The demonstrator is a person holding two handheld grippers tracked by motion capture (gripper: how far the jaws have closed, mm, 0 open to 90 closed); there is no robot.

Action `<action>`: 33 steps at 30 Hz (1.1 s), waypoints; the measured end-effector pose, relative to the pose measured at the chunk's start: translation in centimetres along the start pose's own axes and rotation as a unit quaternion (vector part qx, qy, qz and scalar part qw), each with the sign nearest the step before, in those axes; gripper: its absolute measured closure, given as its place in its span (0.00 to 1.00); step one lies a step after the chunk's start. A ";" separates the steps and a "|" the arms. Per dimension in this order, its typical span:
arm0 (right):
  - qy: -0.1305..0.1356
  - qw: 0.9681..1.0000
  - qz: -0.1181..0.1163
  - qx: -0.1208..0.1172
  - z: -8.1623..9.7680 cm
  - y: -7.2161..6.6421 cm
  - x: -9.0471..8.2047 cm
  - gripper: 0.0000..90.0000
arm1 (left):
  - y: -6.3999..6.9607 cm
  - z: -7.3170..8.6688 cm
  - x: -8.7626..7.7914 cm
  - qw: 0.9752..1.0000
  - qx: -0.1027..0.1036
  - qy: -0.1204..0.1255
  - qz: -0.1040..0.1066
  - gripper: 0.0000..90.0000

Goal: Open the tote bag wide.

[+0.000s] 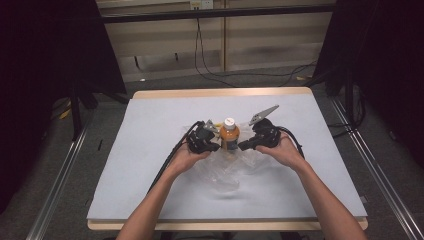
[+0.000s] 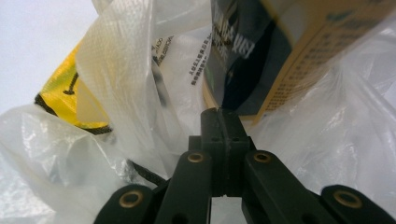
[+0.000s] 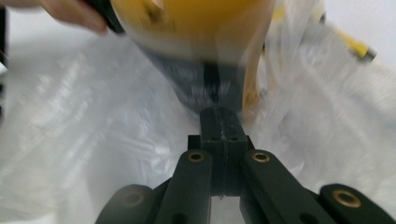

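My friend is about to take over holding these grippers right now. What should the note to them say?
Left gripper: jaws shut, apparently pinching the clear plastic bag left of the bottle.
Right gripper: jaws shut against the bag film on the bottle's right; the view is blurred, so the grip cannot be confirmed.
Orange bottle with white cap stands upright mid-table, between the two grippers, its lower part inside the crumpled bag. A yellow packet lies beside it in the bag.
Done: both grippers are at the bag on either side of the bottle.
Left: probably working the bag and bottle apart or together; which one cannot be told. Keep the bottle upright.
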State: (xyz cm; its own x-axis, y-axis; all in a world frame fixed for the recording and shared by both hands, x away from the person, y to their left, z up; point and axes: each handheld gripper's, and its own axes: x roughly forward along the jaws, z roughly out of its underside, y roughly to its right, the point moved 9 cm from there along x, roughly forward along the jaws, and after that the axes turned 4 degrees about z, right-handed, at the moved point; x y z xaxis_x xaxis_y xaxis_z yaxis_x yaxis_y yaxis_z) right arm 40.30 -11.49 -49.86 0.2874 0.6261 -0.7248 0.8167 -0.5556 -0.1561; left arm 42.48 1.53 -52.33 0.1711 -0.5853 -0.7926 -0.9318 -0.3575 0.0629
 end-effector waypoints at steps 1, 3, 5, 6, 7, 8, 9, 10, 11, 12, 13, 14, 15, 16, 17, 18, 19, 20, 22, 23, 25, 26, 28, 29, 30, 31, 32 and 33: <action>-0.012 1.000 0.003 -0.001 0.3 0.1 0.4 1.00 | 0.0 0.1 0.1 1.000 -0.002 0.001 0.000 1.00; -0.035 0.999 0.009 -0.003 0.8 0.3 1.3 1.00 | 0.3 0.6 0.2 1.000 0.004 -0.007 0.003 1.00; -0.053 0.998 0.016 -0.002 1.3 0.7 1.8 1.00 | 0.7 1.0 0.5 1.000 0.003 -0.010 0.007 1.00; -0.062 0.998 0.027 -0.001 1.5 1.1 2.0 1.00 | 0.8 1.2 0.6 1.000 0.011 -0.013 0.008 1.00; -0.064 0.998 0.028 0.003 1.7 1.5 2.1 1.00 | 1.1 1.2 0.8 1.000 0.001 -0.005 0.008 1.00; -0.063 0.998 0.028 0.011 1.9 1.9 2.3 1.00 | 1.2 1.4 0.8 1.000 0.012 -0.014 0.011 1.00; -0.064 0.997 0.033 0.014 2.0 2.3 2.4 1.00 | 1.4 1.5 0.9 1.000 0.005 -0.010 0.012 1.00; -0.070 0.997 0.039 0.016 2.2 2.6 2.6 1.00 | 1.5 1.6 0.9 1.000 0.014 -0.014 0.014 1.00; -0.075 0.996 0.045 0.016 2.4 2.9 2.8 1.00 | 1.8 1.6 1.0 1.000 0.014 -0.013 0.014 1.00; -0.078 0.996 0.049 0.012 2.5 3.2 3.0 1.00 | 2.0 1.5 1.0 1.000 0.019 -0.011 0.011 1.00; -0.075 0.996 0.046 0.017 2.4 3.3 3.1 1.00 | 2.2 1.6 1.0 1.000 0.023 -0.011 0.013 1.00; -0.073 0.996 0.047 0.018 2.3 3.4 3.2 1.00 | 2.4 1.6 0.9 0.999 0.030 -0.016 0.013 1.00; -0.071 0.996 0.045 0.021 2.2 3.5 3.3 1.00 | 2.7 1.6 0.9 0.999 0.033 -0.014 0.010 1.00; -0.067 0.997 0.042 0.015 1.9 3.5 3.3 1.00 | 2.9 1.6 0.9 0.999 0.032 -0.014 0.008 1.00; -0.063 0.997 0.042 0.017 1.6 3.5 3.2 1.00 | 3.1 1.5 0.8 0.999 0.033 -0.013 0.011 1.00; -0.057 0.997 0.040 0.014 1.3 3.5 3.1 1.00 | 3.5 1.3 0.5 0.999 0.039 -0.008 0.016 1.00; -0.051 0.998 0.038 0.016 0.7 3.3 2.9 1.00 | 3.7 1.1 0.3 0.999 0.046 -0.004 0.016 1.00; -0.037 0.999 0.034 0.003 0.1 3.4 2.7 1.00 | 3.9 0.9 0.1 0.999 0.047 0.001 0.017 1.00; -0.035 0.999 0.026 0.001 -0.5 3.1 2.5 1.00 | 4.4 0.3 -0.5 0.998 0.061 0.006 0.020 1.00; -0.039 0.999 0.030 0.003 -0.8 3.1 2.5 1.00 | 4.8 0.0 -0.6 0.997 0.073 0.006 0.020 1.00; -0.028 0.999 0.017 -0.001 -1.4 3.1 2.7 1.00 | 5.6 -0.4 -0.5 0.996 0.083 0.008 0.023 1.00; -0.026 1.000 0.013 0.001 -1.4 3.1 3.0 1.00 | 5.9 -0.5 -0.2 0.996 0.087 0.004 0.024 1.00; -0.040 0.999 0.016 0.008 -1.0 3.4 4.0 1.00 | 6.0 -0.3 0.7 0.996 0.085 -0.011 0.023 1.00; -0.053 0.998 0.019 0.010 -0.5 3.6 4.6 1.00 | 6.0 -0.2 1.0 0.996 0.083 -0.015 0.022 1.00; -0.058 0.998 0.019 0.009 -0.2 3.7 4.9 1.00 | 6.1 0.1 1.4 0.996 0.083 -0.024 0.022 1.00; -0.061 0.998 0.020 0.010 0.0 3.8 5.3 1.00 | 6.2 0.3 1.8 0.996 0.082 -0.026 0.026 1.00; -0.060 0.998 0.022 0.009 0.0 4.0 5.5 1.00 | 6.5 0.5 2.0 0.996 0.083 -0.028 0.031 1.00; -0.056 0.998 0.023 0.015 -0.1 4.1 5.6 1.00 | 6.8 0.6 2.1 0.995 0.085 -0.027 0.037 1.00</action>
State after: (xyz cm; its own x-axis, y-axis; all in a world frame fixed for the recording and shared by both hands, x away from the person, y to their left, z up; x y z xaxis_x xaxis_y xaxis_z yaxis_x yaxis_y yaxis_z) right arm 45.27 -10.18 -54.51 0.2647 0.5362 -0.8015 0.7885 -0.5989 -0.1403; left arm 36.34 -1.67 -53.91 0.0866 -0.5642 -0.8211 -0.9826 -0.1841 0.0229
